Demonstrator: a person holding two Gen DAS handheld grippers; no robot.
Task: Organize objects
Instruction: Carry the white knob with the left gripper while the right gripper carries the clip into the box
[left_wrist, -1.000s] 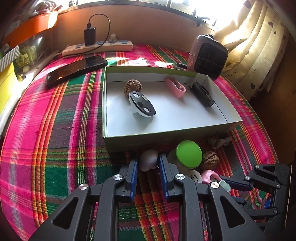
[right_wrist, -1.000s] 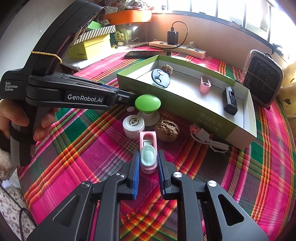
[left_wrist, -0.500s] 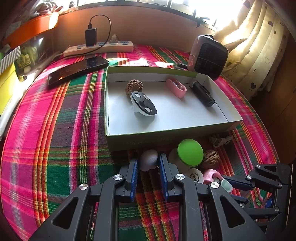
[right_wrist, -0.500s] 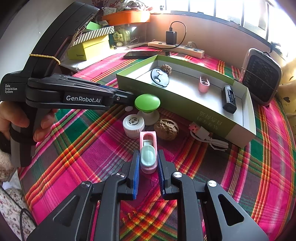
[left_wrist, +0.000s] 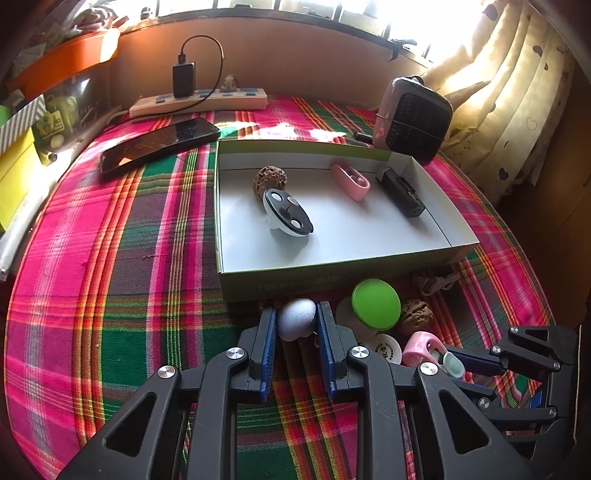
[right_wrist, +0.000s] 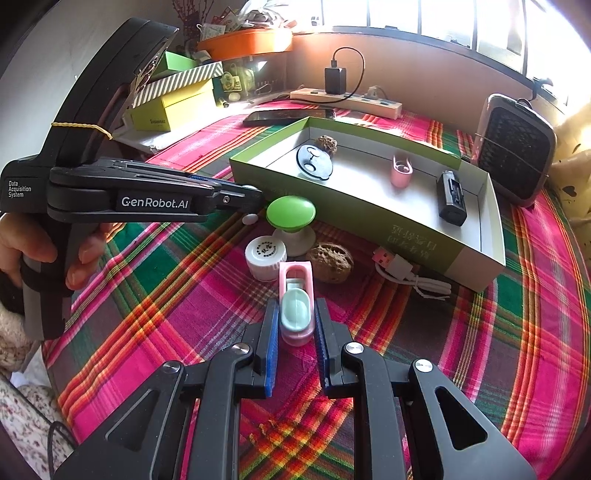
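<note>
Nearest, left claw clenched on a small white rounded object, raised just short of the near wall of the green box. Right claw clamped around a pink-and-mint clip low over the plaid tabletop. Just beyond, crowded together: a white cap, a green-topped knob, a walnut and a coiled USB cable. Farther off, inside the box: a second walnut, a black-and-white disc, a pink clip and a black lighter-like piece.

Risks, judged from here: rounded white piece likely to squirt out of the flat pads if squeezed off-centre; low carry liable to catch the box wall; both claws close together near the knob, so a knock could scatter the cluster.
</note>
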